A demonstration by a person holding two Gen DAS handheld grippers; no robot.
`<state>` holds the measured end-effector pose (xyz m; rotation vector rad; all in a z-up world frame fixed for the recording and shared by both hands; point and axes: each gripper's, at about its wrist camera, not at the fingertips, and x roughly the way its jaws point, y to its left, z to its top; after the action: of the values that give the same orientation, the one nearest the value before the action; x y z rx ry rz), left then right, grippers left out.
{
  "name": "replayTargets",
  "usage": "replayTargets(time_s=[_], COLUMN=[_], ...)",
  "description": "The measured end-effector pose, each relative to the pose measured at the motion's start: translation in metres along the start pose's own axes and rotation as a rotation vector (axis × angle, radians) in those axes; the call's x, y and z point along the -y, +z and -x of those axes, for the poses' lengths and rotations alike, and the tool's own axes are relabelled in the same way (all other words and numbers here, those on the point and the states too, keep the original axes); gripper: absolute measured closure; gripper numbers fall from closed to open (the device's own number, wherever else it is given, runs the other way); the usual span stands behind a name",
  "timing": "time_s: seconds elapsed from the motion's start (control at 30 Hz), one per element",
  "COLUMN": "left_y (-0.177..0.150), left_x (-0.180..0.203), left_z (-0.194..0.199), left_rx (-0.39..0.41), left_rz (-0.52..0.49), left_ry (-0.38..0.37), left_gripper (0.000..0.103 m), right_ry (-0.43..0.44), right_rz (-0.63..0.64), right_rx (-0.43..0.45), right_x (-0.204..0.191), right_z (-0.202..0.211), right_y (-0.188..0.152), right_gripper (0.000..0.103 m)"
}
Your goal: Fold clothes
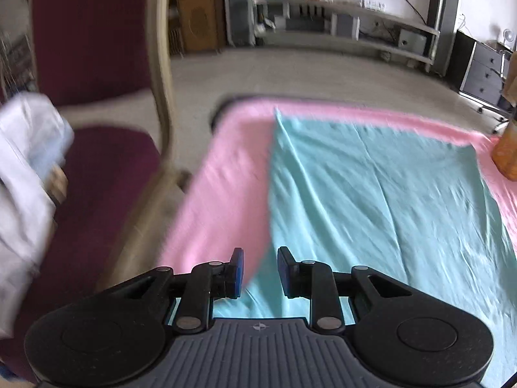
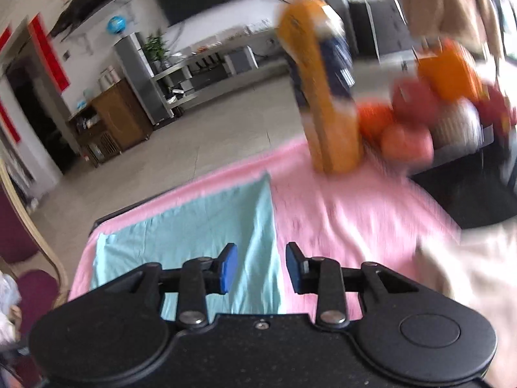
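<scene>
A: Where does the cloth lie?

B: Flat on the pink cover of the table, spread out, teal, apparently a single folded layer. Its long axis seems to run away from both cameras, toward the far table edge.

A: Tool state?

B: The left gripper has its jaws apart, nothing between the pads. The right gripper is the same: parted, empty. Both hang above the cloth's near end, not touching it.

A: Which side does each cover?

B: The left gripper sits over the cloth's left edge, where teal meets pink. The right gripper sits over the right edge. Neither is clearly nearer; each has its own near corner just below and ahead.

A: Hazards?

B: A bottle and fruit stand just beyond the far right corner. Frames are blurred.
</scene>
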<state>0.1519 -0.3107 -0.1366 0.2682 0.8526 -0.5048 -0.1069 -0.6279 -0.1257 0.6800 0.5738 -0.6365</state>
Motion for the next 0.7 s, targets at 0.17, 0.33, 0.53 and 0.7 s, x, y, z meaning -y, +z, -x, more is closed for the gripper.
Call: replayTargets(time_s=[0.17, 0.33, 0.53, 0.7], left_y=[-0.007, -0.010, -0.014, -0.014], left_x=[0.010, 0.004, -0.009, -0.010], left_z=[-0.029, -0.043, -0.042, -0.040], left_rx=[-0.034, -0.100, -0.121, -0.127], left_rz=[-0.054, -0.034, 0.037, 0.044], left_ry=[0.018, 0.081, 0.141, 0.160], left_gripper=[0.084, 0.081, 0.077, 0.074], right_ry=[-0.009, 0.005, -0.098, -0.189], right_rz=[-0.004, 0.044, 0.158, 0.246], right_rx=[-0.168, -0.284, -0.257, -0.221], right_x=[0.017, 0.016, -0.004, -0.017], right_z=[-0.039, -0.065, -0.072, -0.070], right_y=[-0.018, -0.029, -0.045, -0.056], right_gripper=[0.077, 0.077, 0.097, 0.094])
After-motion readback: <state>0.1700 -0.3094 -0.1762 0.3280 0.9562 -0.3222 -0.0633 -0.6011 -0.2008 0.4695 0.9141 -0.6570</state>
